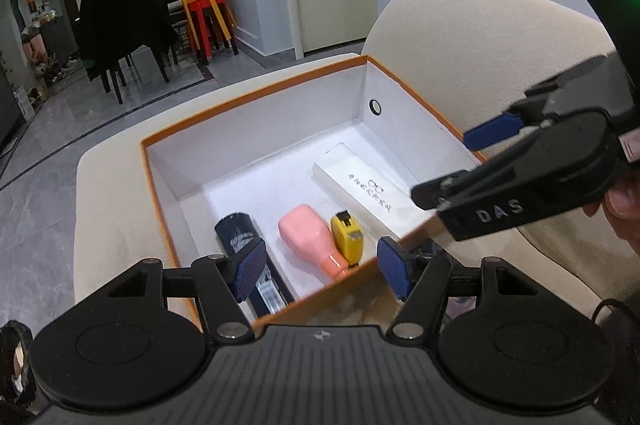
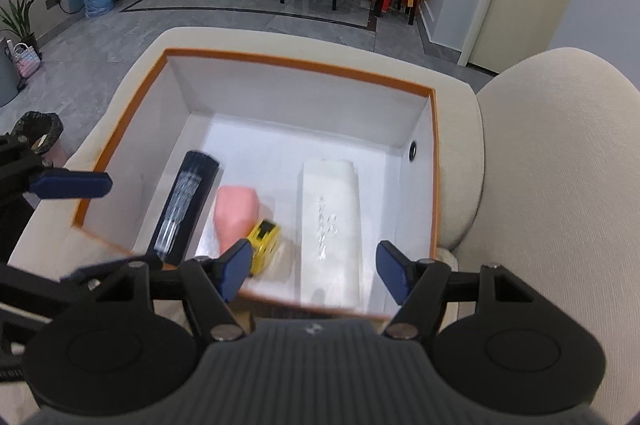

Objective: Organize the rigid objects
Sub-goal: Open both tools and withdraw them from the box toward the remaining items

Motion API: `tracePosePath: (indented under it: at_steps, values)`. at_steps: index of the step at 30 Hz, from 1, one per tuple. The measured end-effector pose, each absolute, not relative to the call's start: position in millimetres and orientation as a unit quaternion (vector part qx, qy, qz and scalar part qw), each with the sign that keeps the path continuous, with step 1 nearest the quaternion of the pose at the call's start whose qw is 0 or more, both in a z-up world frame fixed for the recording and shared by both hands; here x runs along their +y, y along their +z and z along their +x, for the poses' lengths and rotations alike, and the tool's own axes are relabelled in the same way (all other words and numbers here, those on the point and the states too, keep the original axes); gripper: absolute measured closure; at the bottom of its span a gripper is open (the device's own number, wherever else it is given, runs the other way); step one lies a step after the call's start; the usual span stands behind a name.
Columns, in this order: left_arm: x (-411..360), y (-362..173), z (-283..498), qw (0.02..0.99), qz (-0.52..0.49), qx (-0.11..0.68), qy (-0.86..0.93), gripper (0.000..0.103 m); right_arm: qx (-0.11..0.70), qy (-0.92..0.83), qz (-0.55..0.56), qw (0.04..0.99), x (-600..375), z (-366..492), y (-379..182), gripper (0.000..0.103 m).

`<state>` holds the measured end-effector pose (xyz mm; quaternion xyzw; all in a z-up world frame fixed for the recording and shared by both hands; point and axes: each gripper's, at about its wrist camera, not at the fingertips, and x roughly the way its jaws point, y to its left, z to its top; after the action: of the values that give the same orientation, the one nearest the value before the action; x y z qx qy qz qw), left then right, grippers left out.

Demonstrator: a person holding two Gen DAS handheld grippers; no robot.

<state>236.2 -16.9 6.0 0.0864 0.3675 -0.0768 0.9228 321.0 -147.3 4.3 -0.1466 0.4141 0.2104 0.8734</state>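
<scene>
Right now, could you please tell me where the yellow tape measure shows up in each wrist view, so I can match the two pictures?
Left wrist view: the yellow tape measure lies low centre in the orange-edged box, right of the pink bottle.
Right wrist view: it lies lower left of centre, blurred, right of the same bottle.
Shared landmark: the white case to its right.

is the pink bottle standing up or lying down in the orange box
Lying down: the pink plastic bottle rests on its side on the white floor of the orange-rimmed cardboard box, beside the yellow tape measure.
</scene>
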Motion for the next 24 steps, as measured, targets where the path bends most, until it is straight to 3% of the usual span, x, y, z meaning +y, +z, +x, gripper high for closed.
tracePosePath:
  at_steps: [24]
  values:
    - [-7.1, -38.5, 119.7, 0.915, 0.013, 0.397, -0.066, 0.027, 0.454, 0.193, -0.113, 0.862, -216.2, 186.7, -46.9, 0.035]
